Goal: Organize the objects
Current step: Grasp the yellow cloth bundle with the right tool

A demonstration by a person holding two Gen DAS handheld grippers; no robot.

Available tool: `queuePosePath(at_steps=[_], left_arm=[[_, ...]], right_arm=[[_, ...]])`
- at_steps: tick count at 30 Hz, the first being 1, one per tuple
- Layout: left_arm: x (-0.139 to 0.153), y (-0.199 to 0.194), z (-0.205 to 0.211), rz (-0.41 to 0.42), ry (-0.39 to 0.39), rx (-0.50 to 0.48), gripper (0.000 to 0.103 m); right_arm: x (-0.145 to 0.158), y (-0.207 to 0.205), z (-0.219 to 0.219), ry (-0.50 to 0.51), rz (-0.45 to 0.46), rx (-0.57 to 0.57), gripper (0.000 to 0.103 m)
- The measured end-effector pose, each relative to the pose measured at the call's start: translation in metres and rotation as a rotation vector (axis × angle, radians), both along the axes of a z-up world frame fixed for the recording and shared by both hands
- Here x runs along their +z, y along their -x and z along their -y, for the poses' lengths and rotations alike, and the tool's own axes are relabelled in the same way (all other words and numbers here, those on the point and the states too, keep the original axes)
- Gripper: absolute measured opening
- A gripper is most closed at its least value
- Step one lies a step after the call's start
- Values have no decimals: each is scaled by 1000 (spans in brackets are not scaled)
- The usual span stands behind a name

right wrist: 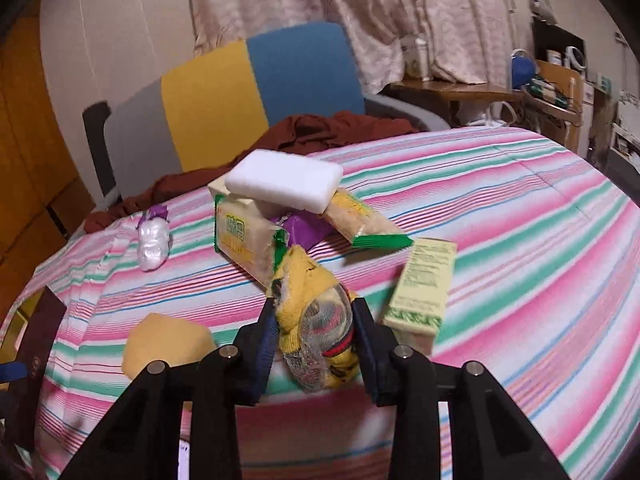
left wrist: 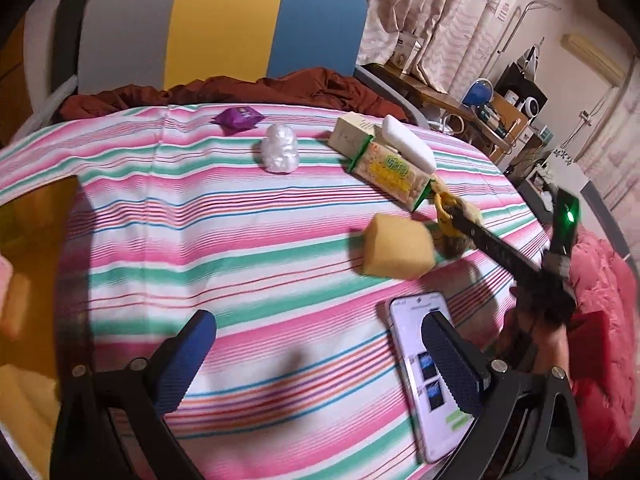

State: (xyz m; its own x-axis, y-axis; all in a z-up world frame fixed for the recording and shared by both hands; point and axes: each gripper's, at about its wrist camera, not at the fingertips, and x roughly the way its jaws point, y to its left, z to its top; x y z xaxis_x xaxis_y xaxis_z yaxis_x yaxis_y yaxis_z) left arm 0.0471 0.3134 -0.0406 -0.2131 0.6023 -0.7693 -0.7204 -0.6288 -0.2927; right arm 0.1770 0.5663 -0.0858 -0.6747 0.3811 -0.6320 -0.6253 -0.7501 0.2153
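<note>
My right tongs (right wrist: 314,316), angled downward, clench a yellow knitted bundle in mesh (right wrist: 316,320); my left tongs (left wrist: 316,356) hang released above the striped bedspread (left wrist: 200,240).

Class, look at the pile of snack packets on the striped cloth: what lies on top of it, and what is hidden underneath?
A white foam block lies on the snack packets. A purple wrapper peeks out beneath; the rest is covered.
</note>
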Motion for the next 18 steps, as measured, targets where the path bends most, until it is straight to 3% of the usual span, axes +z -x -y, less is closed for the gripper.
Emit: queuePosePath(at_steps=[8,18], left_arm=[[-1,-1,-71,-25,16,-82,103],[-26,-7,-153,-81,118,-227,103]], right_arm=[[-3,-9,9,-51,-27,-80,36],[-8,-22,7,-39,-63,-138,36]])
